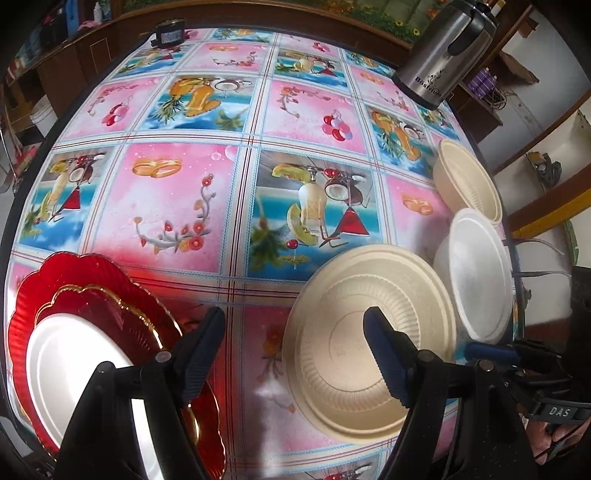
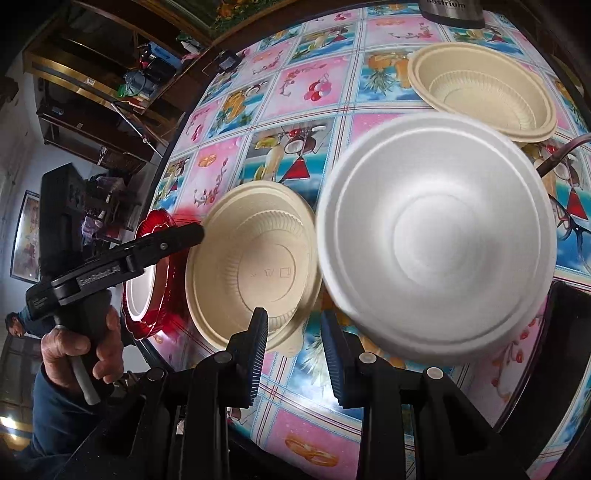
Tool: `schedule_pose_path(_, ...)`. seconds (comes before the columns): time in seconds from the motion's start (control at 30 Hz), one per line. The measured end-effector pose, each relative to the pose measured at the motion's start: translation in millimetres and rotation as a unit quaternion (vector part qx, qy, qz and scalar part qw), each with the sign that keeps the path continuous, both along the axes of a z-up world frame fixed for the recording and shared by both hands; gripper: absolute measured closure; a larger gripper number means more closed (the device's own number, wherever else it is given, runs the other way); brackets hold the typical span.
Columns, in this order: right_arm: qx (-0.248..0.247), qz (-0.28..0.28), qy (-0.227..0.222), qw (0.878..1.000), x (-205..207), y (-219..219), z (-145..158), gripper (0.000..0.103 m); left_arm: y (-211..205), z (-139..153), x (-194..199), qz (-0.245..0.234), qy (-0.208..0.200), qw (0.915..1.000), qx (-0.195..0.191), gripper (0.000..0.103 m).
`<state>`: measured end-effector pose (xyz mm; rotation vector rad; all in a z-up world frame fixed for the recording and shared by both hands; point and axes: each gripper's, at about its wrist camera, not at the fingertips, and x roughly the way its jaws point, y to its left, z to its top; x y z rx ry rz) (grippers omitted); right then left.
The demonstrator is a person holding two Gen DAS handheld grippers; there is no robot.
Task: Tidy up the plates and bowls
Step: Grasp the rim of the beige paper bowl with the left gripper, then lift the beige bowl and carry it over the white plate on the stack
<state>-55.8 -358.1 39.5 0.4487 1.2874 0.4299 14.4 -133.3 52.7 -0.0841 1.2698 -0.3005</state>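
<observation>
My left gripper (image 1: 295,350) hangs open over the patterned table. Its right finger is over a beige ribbed bowl (image 1: 332,387) and its left finger over a stack of red scalloped plates (image 1: 92,280) topped by a white plate (image 1: 74,362). Nothing lies between the jaws. My right gripper (image 2: 295,350) is narrowly open with only tablecloth in the gap. A white foam bowl (image 2: 436,236) sits just past its right finger, and the beige bowl (image 2: 251,266) just past its left finger. A second beige bowl (image 2: 484,92) stands farther back. A hand (image 2: 81,347) holds the left gripper beside the red plates (image 2: 155,225).
A steel kettle (image 1: 443,51) stands at the far right corner of the round table (image 1: 177,192). A small dark object (image 1: 170,35) sits at the far edge. Dark shelves (image 2: 92,96) with clutter line the wall beyond the table. The white bowl (image 1: 476,273) is near the right rim.
</observation>
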Motion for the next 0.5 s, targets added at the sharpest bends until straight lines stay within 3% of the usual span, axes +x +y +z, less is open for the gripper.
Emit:
schedule_pose_path(0.17, 0.009, -0.01, 0.018, 1.0, -1, -3, -8, 0.071, -6, -8, 5, -0.013, 0.007, 0.9999, 0.005, 0.032)
schedule_pose_path(0.33, 0.01, -0.024, 0.027, 0.999, 0, -3, -11, 0.071, -14, -17, 4, -0.031, 0.019, 0.9993, 0.006, 0.067)
schedule_pose_path(0.43, 0.006, -0.027, 0.034, 0.999, 4, 1, -15, 0.071, -20, -19, 0, -0.042, 0.018, 0.9989, 0.014, 0.069)
schedule_pose_path(0.5, -0.001, -0.029, 0.034, 0.999, 6, 4, -17, 0.071, -23, -20, -5, -0.048, 0.016, 0.9985, 0.019, 0.077)
